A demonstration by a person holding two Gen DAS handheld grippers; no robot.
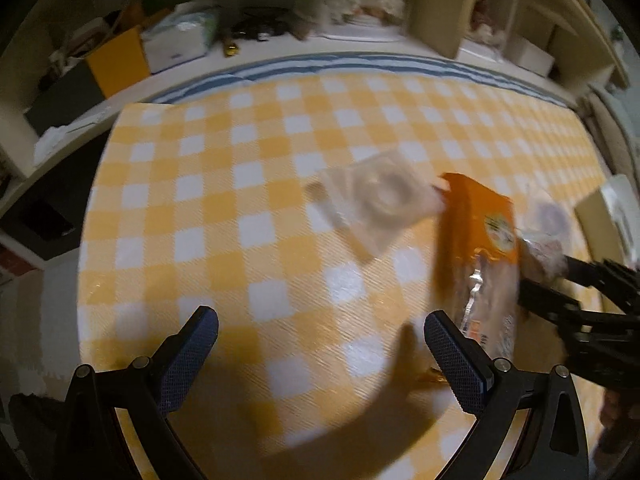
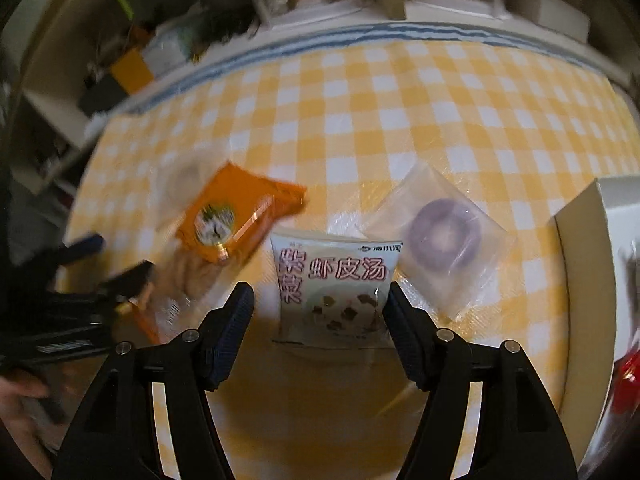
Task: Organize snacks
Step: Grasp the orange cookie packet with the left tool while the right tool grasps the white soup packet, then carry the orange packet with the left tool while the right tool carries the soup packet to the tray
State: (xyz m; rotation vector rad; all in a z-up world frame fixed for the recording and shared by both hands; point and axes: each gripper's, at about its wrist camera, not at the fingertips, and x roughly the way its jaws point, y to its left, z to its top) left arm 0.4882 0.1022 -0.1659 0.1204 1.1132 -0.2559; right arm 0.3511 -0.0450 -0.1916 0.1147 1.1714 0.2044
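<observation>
A: Right, I'm looking down my right gripper (image 2: 320, 320) and the white soup packet (image 2: 332, 284) sits between its fingers, lower corners close to both pads. Whether the pads actually press on it, I can't tell.

B: And the left?

A: My left gripper (image 1: 320, 344) has its jaws spread wide with nothing between them, only the yellow checked tablecloth (image 1: 240, 200) underneath. The orange snack bag (image 1: 476, 252) lies just beyond its right finger, tilted and blurred.

B: What else is around you?

A: In the right view, a clear packet with a purple ring (image 2: 440, 236) lies just past the right fingertip, touching the soup packet's far corner. A white box (image 2: 584, 260) stands further out on that side. From the left gripper, a clear packet with a pale ring (image 1: 380, 204) lies ahead, beside the orange bag's far end.

B: Hands?

A: A hand (image 2: 20, 396) shows at the right view's lower-left edge, behind the other gripper.
</observation>
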